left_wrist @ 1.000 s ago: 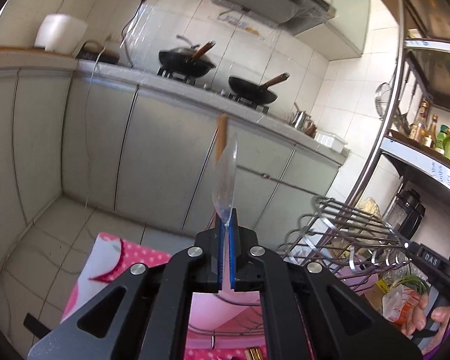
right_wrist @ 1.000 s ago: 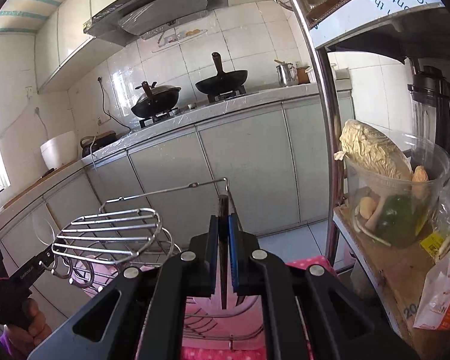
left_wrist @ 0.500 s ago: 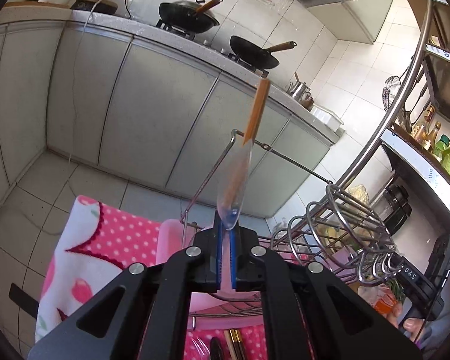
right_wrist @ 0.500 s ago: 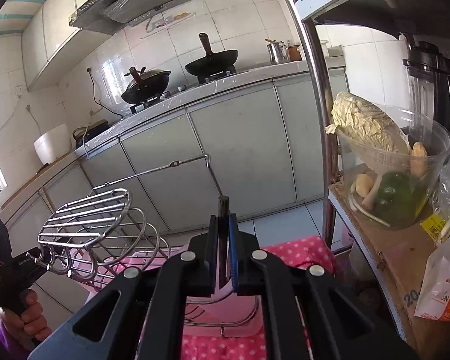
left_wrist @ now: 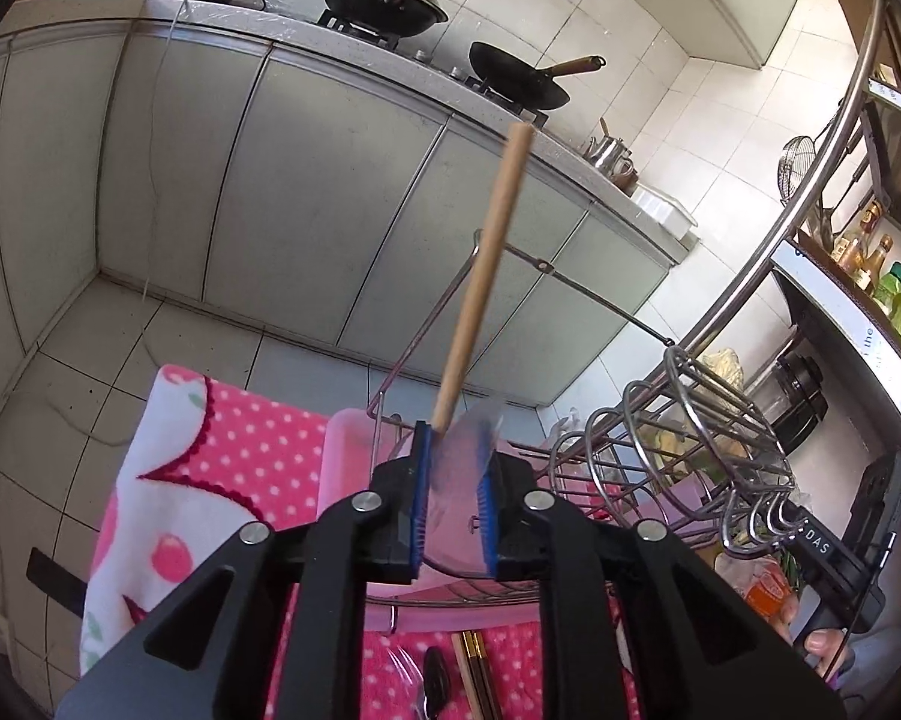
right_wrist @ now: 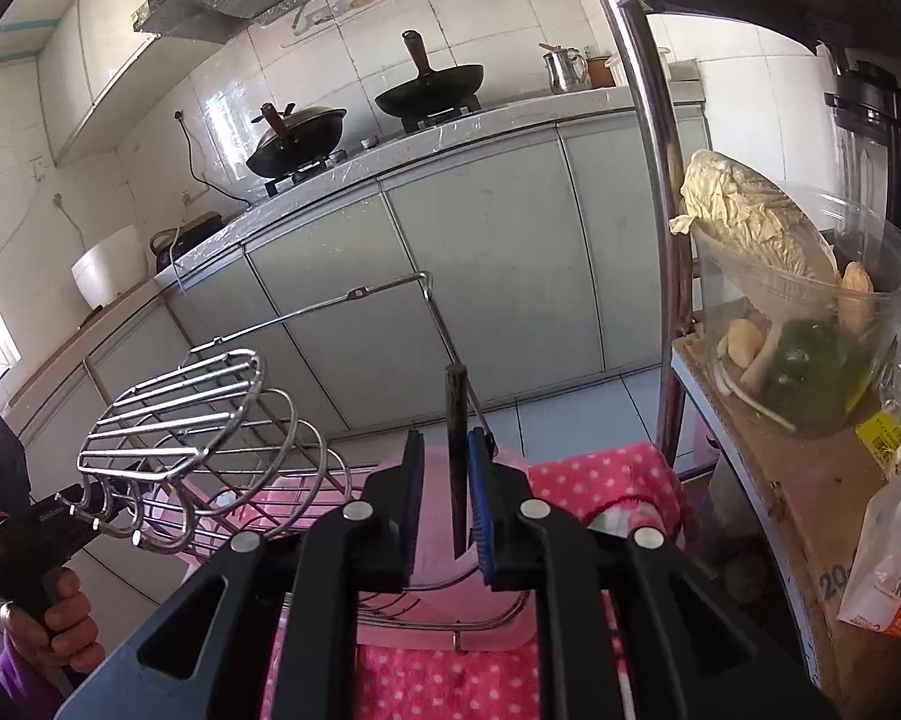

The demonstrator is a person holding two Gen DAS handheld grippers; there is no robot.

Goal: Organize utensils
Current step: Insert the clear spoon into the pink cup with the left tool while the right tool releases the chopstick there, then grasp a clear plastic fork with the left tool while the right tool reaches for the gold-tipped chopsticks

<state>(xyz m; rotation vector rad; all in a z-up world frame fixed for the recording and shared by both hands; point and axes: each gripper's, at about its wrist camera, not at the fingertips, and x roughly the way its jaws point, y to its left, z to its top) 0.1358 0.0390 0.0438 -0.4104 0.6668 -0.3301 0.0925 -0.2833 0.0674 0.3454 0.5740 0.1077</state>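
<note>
Both tongs are seen spread: the left gripper has its blue pads parted around a clear spoon with a wooden handle, which leans loosely against the left pad, while the right gripper is opened beside a dark utensil standing close to its right pad. A wire rack and pink tray are shown just ahead on a pink polka-dot cloth, where more utensils are laid.
</note>
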